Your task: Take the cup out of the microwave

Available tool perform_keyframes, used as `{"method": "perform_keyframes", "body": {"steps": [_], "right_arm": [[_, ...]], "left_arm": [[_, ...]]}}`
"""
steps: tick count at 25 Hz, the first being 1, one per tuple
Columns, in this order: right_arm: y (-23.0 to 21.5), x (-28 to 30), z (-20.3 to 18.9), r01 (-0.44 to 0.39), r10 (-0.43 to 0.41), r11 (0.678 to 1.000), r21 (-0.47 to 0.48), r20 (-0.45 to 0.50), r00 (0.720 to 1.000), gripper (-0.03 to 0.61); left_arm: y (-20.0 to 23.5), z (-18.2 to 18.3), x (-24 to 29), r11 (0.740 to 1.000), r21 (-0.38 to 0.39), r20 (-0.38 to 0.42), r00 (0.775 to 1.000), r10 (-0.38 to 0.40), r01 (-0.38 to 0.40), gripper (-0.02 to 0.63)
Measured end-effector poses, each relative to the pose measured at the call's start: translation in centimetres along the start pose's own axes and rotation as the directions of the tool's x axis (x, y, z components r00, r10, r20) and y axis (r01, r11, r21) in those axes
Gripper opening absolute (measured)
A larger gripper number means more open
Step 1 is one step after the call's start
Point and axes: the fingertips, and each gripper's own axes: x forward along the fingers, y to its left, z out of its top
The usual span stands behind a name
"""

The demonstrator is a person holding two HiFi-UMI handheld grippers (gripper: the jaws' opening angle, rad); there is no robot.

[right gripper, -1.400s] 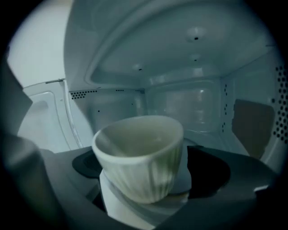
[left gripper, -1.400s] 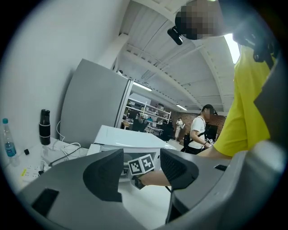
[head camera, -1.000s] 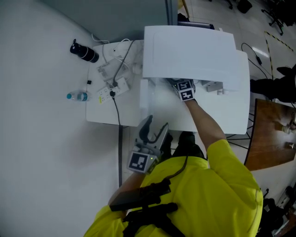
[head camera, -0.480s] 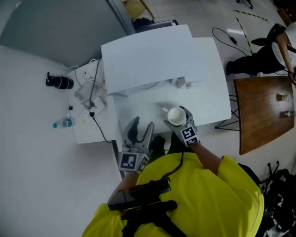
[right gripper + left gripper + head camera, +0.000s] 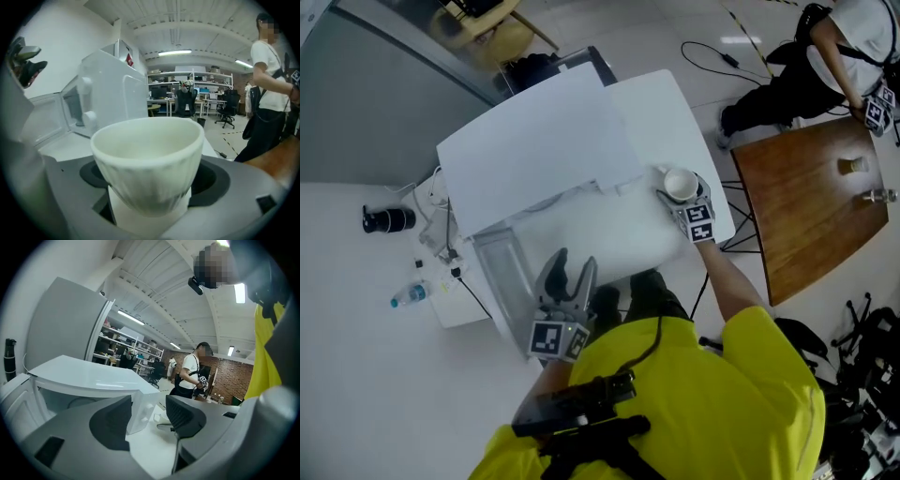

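Note:
The white cup [image 5: 680, 181] is upright and empty, out of the microwave, above the white table's right end. My right gripper [image 5: 682, 193] is shut on it; in the right gripper view the cup [image 5: 147, 154] fills the space between the jaws of that gripper [image 5: 150, 185]. The white microwave [image 5: 534, 150] stands to the left of the cup, with its door [image 5: 499, 272] swung open, and shows again as the microwave [image 5: 110, 101] in the right gripper view. My left gripper [image 5: 571, 267] hangs open and empty near my body, by the table's front edge, its gripper [image 5: 147, 420] facing the microwave [image 5: 84, 376].
A wooden table [image 5: 806, 197] with small items stands right of the white table [image 5: 619, 239]. A person [image 5: 825, 47] stands at its far side. A black flask [image 5: 389, 220], a water bottle [image 5: 411, 295] and a power strip with cables [image 5: 441, 246] lie left of the microwave.
My right gripper came out of the microwave with the cup and carried it rightward to the table's right end. The left gripper stayed by my body.

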Motion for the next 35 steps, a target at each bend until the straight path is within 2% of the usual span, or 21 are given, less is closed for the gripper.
{"method": "perform_keyframes", "body": {"steps": [6,12,15,18,21,22,24,26,27,28,29,30,31,32,33,35], "right_arm": [[-2.5,6.9,2.7,0.008,-0.009,1.0,0.028,0.032,0.999,0.48],[-2.0,7.4,2.8,-0.015,0.013,0.998,0.056,0.043,0.999,0.49],[-1.6,4.9,1.9,-0.02,0.017,0.997,0.079,0.039,0.999,0.491],[0.0,-1.8,-0.1,-0.027,0.025,0.992,0.123,0.015,1.0,0.491],[3.6,-9.4,1.7,-0.076,0.069,0.984,0.163,0.05,0.996,0.482],[5.3,-11.5,3.4,-0.109,0.098,0.982,0.156,0.078,0.992,0.431],[9.1,-14.8,8.1,-0.195,0.178,0.975,0.109,0.147,0.973,0.385],[12.6,-17.3,13.1,-0.277,0.261,0.96,0.045,0.221,0.94,0.297],[14.1,-18.2,15.5,-0.302,0.288,0.953,0.015,0.258,0.922,0.295],[15.2,-19.0,17.7,-0.311,0.299,0.95,-0.008,0.292,0.908,0.268],[16.2,-19.6,19.6,-0.312,0.301,0.95,-0.018,0.325,0.897,0.178],[17.0,-20.1,21.2,-0.314,0.299,0.949,-0.017,0.355,0.886,0.158],[17.8,-20.4,22.5,-0.316,0.295,0.949,-0.007,0.378,0.877,0.128],[18.6,-20.6,23.5,-0.321,0.294,0.947,0.003,0.394,0.871,0.04],[19.5,-20.7,24.3,-0.328,0.298,0.945,0.007,0.4,0.867,0.012],[21.6,-20.7,25.0,-0.349,0.327,0.937,-0.013,0.386,0.863,0.005]], "left_arm": [[0.2,-1.2,0.9,0.998,0.018,-0.044,0.997,0.059,-0.058,0.23],[0.5,-0.9,1.3,0.994,0.004,-0.02,0.994,0.108,-0.108,0.23],[0.6,-0.9,1.3,0.993,0.003,-0.01,0.993,0.114,-0.114,0.23],[1.1,-1.0,0.6,0.991,-0.016,-0.006,0.992,0.13,-0.13,0.23],[2.5,0.1,-0.6,0.986,-0.041,0.018,0.987,0.161,-0.16,0.23],[3.0,0.5,-1.2,0.985,-0.045,0.023,0.985,0.169,-0.168,0.229],[3.9,1.1,-2.5,0.982,-0.041,0.039,0.982,0.184,-0.183,0.226],[4.6,1.9,-3.8,0.98,-0.035,0.058,0.978,0.199,-0.197,0.21],[5.0,2.3,-4.5,0.978,-0.035,0.068,0.976,0.207,-0.205,0.21],[5.3,2.7,-5.2,0.976,-0.036,0.08,0.973,0.218,-0.215,0.209],[5.7,3.2,-5.9,0.973,-0.036,0.095,0.968,0.232,-0.23,0.206],[6.1,3.8,-6.7,0.969,-0.032,0.116,0.962,0.247,-0.245,0.186],[6.4,4.5,-7.5,0.966,-0.023,0.141,0.956,0.258,-0.257,0.134],[6.5,5.2,-8.2,0.965,-0.016,0.166,0.951,0.262,-0.263,0.088],[6.6,5.8,-8.9,0.964,-0.011,0.185,0.947,0.262,-0.264,0.072],[6.9,6.7,-10.2,0.965,-0.003,0.208,0.944,0.256,-0.261,0.058]]}}
